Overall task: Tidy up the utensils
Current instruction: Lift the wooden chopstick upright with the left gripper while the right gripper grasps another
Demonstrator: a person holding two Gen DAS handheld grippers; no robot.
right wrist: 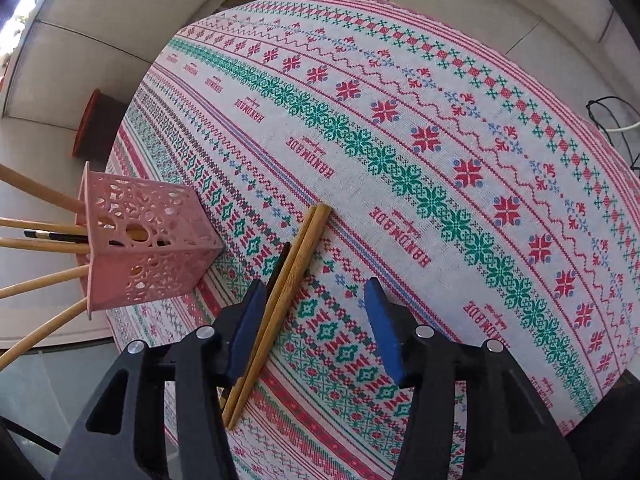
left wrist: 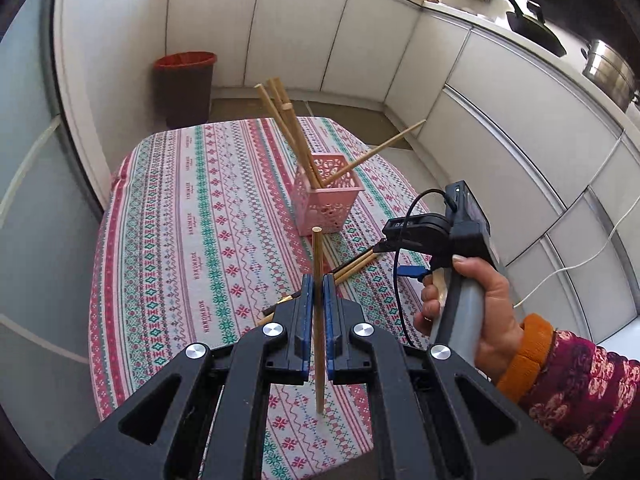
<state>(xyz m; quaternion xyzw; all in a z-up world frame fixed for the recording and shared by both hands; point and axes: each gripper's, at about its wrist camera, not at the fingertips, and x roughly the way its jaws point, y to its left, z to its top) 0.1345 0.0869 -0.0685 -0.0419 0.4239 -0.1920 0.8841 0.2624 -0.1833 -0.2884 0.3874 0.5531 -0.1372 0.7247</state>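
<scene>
My left fingers (left wrist: 319, 280) clench one chopstick (left wrist: 318, 320) upright above the worktop (left wrist: 180, 240), short of the pink basket (left wrist: 326, 196) that holds others. My right fingers (right wrist: 316, 320) are spread over a chopstick pair (right wrist: 280, 300) lying on the cloth.

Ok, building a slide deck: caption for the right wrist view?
Open right gripper over two wooden chopsticks on the tablecloth, pink basket nearby.

Basket (left wrist: 329, 194) on table (left wrist: 168, 208), ahead of left gripper (left wrist: 319, 300); several chopsticks (left wrist: 290, 128) standing in it. One chopstick (left wrist: 318, 320) upright between left jaws. Chopstick pair (right wrist: 276, 308) flat on table beside right gripper (right wrist: 316, 328) left pad; basket further left.
</scene>
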